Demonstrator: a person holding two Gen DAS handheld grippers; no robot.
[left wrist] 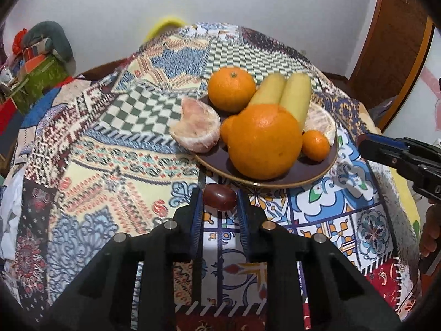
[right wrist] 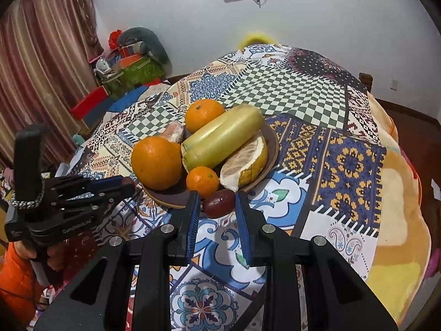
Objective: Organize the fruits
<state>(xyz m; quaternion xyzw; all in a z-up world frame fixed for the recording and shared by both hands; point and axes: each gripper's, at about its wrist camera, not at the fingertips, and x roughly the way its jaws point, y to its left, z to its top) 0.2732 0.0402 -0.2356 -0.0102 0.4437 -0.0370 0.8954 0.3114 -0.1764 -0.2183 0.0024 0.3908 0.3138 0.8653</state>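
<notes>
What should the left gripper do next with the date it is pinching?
Probably lift the date and carry it forward onto the plate. The left gripper looks shut on it, just short of the plate's near rim, where some bare surface shows.

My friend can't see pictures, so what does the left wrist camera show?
The left gripper pinches a dark red fruit between its fingers, just before a brown plate piled with oranges, two yellow-green fruits and peeled citrus. A patchwork tablecloth lies underneath; the right gripper pokes in at the picture's edge.
</notes>
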